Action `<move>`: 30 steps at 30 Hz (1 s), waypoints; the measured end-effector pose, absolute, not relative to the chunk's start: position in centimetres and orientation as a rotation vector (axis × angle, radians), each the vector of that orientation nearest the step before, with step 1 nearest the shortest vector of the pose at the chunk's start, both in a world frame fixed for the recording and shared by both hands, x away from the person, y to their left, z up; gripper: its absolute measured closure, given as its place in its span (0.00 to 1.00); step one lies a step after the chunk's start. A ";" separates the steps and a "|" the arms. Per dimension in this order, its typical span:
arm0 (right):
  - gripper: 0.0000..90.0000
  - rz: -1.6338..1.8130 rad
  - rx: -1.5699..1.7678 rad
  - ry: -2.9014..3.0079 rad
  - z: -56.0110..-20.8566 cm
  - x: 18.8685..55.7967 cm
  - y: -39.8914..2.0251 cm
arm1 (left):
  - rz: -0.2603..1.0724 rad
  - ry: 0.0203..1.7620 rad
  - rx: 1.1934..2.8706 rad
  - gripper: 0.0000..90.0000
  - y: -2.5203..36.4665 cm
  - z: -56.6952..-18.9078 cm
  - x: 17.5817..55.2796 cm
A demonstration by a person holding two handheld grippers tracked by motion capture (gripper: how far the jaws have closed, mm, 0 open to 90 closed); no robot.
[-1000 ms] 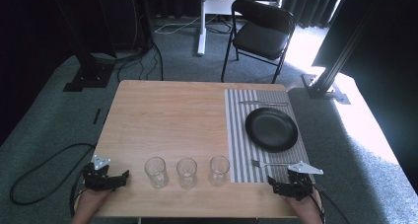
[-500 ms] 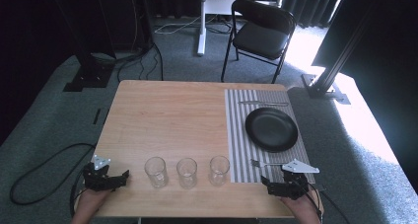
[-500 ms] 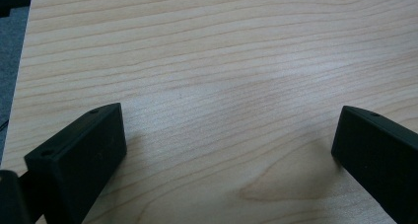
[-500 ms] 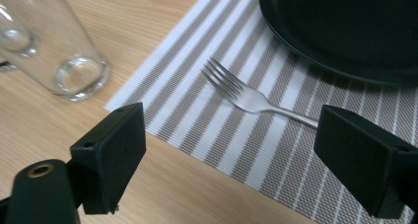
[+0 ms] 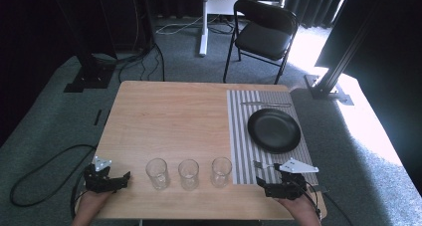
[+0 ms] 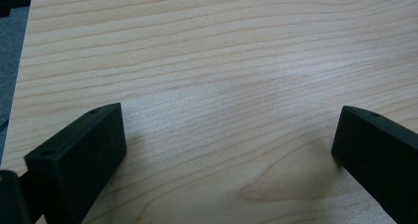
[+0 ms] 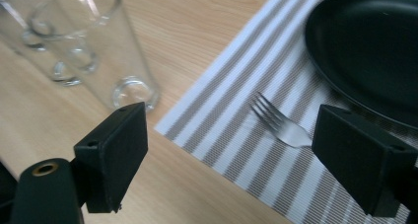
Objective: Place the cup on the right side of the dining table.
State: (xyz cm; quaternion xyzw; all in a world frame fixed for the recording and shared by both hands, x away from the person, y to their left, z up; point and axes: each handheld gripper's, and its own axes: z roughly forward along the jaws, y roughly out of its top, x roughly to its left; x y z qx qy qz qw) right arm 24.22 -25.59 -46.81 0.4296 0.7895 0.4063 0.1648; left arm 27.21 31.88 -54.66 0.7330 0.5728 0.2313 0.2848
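Steel fork (image 7: 282,125) lies untouched on the striped placemat (image 5: 239,136) at the table's near right corner, right gripper (image 5: 272,188) gaping empty beside it, left gripper (image 5: 110,180) likewise unclenched; the pickup remains.

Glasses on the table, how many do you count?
3, in a row along the near edge of the table: left glass, middle glass, right glass beside the striped placemat. None looks hidden.

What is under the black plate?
The black plate sits on a grey-and-white striped placemat, which lies on the wooden table. The plate covers the mat directly beneath it, so that spot can't be seen.
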 end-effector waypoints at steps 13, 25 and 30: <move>0.15 1.191 1.082 2.333 -45.3 24.7 -23.1 | 0.619 1.532 1.960 0.00 31.9 -54.7 27.2; 0.15 1.249 0.951 2.400 -44.4 25.2 -20.3 | 0.619 1.532 1.960 0.00 31.9 -54.7 27.2; 0.15 1.301 0.897 2.415 -43.7 25.4 -19.2 | 0.619 1.532 1.960 0.00 31.9 -54.7 27.2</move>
